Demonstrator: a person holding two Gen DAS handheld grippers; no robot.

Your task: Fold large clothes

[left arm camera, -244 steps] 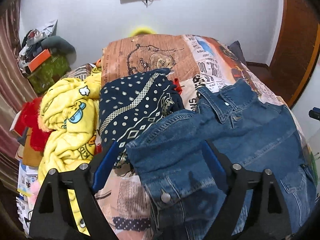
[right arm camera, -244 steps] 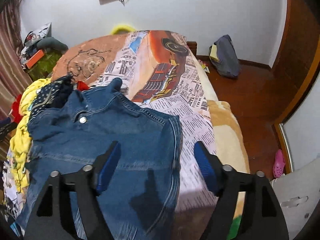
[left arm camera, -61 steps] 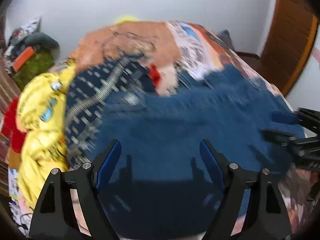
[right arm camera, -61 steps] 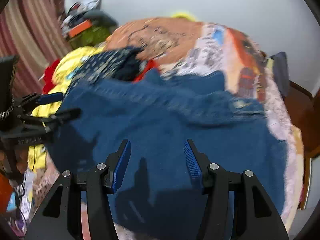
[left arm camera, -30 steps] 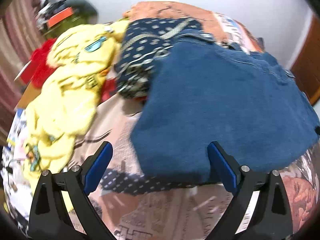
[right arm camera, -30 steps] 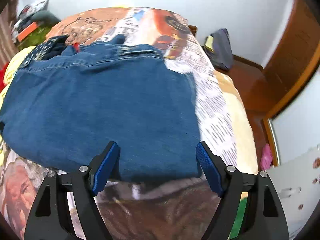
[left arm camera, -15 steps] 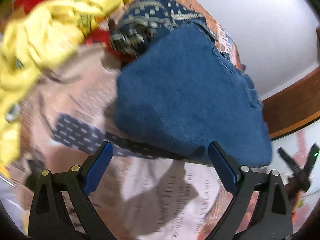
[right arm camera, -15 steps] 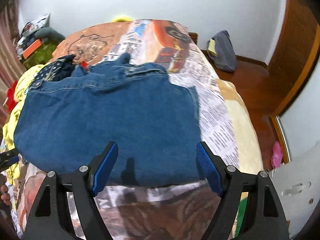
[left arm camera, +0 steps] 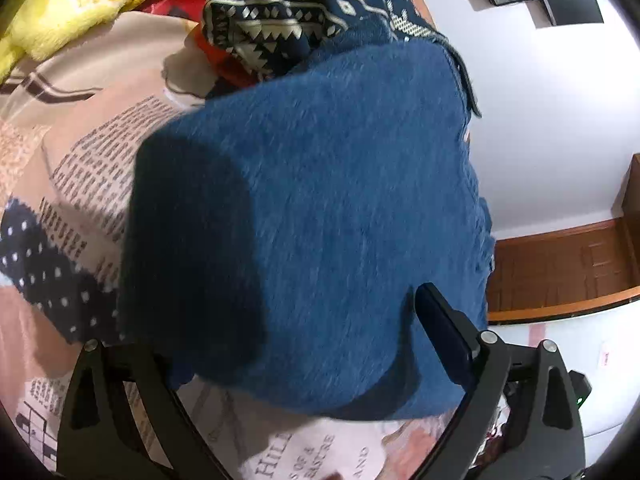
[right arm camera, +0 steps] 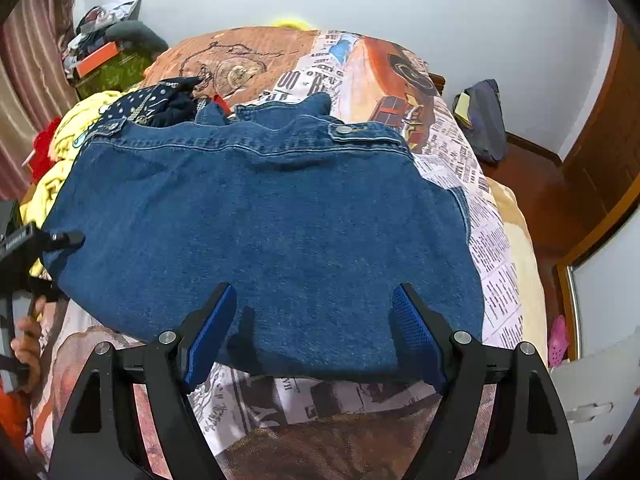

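Note:
A blue denim jacket (right arm camera: 272, 232) lies back-side up on the bed, its hem with button tabs at the far edge; it also fills the left wrist view (left arm camera: 320, 220). My right gripper (right arm camera: 316, 328) is open and empty, just above the jacket's near edge. My left gripper (left arm camera: 288, 344) is open and empty, low over the jacket's left end; its left finger is hidden behind the denim. The left gripper shows in the right wrist view (right arm camera: 60, 238) at the jacket's left edge.
A navy patterned garment (left arm camera: 288, 16), a yellow plush blanket (left arm camera: 80, 0) and red cloth lie left of the jacket on the newspaper-print bedspread (right arm camera: 496, 248). Clutter stands by the curtain (right arm camera: 112, 60). A dark bag (right arm camera: 484, 120) lies on the wooden floor at the right.
The jacket was flipped and spread back-side up. My left gripper has dropped close over its left end and tilted. My right gripper has edged forward over the near edge.

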